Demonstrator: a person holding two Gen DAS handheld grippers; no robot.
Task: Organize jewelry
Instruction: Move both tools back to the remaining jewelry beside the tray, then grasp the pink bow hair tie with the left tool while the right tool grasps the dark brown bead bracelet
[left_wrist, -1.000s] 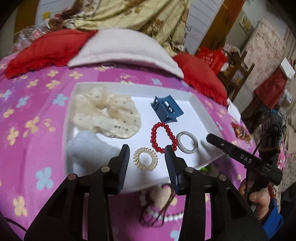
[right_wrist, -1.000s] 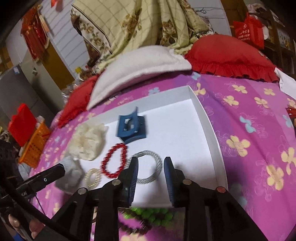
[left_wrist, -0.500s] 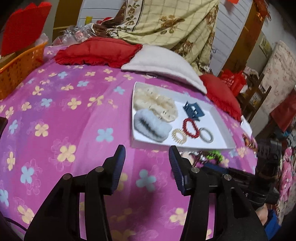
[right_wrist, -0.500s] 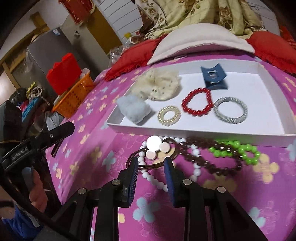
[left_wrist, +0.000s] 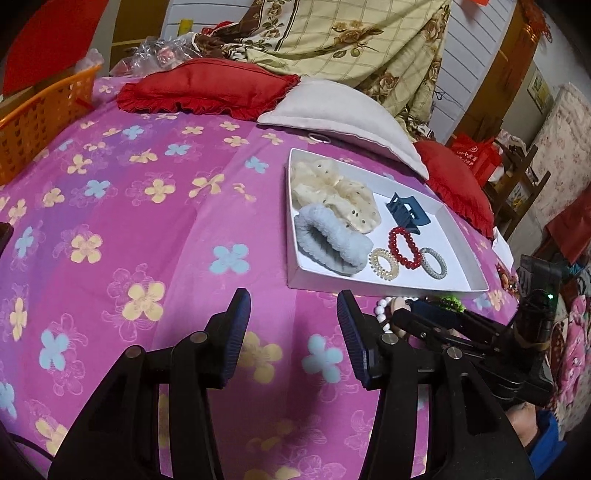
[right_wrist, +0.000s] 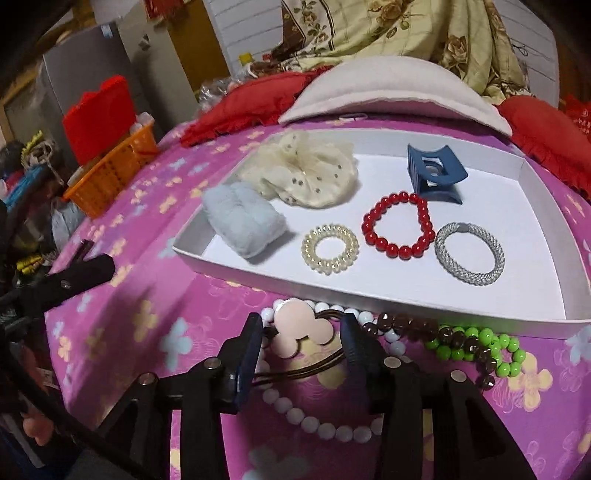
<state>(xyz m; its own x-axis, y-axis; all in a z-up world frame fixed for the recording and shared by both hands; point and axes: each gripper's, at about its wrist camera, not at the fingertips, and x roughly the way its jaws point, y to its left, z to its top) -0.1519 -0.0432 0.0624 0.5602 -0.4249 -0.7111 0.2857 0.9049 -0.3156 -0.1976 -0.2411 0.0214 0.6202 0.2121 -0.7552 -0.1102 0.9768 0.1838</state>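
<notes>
right tongs (right_wrist: 301, 341): my jaws just widening, straddling pink charm (right_wrist: 295, 332), not gripping
left tongs (left_wrist: 291, 325): open, empty, over bedspread (left_wrist: 147, 206)
charm: on bed, just before tray (right_wrist: 406, 295)

**Lots of Bright Colours on the Bed**

The bed cover (left_wrist: 147, 229) is pink with yellow and blue flowers. The tray (right_wrist: 546, 206) is white. In it lie a cream scrunchie (right_wrist: 306, 173) with little dots, a fluffy pale blue scrunchie (right_wrist: 243, 221), a dark blue hair clip (right_wrist: 436, 173), a red bead bracelet (right_wrist: 399, 225), a see-through yellow coil tie (right_wrist: 330, 248) and a silver bracelet (right_wrist: 469, 254). On the cover sit white beads (right_wrist: 325, 428), brown beads (right_wrist: 417, 326) and bright green beads (right_wrist: 491, 349). The basket (left_wrist: 33, 125) is orange.
</notes>
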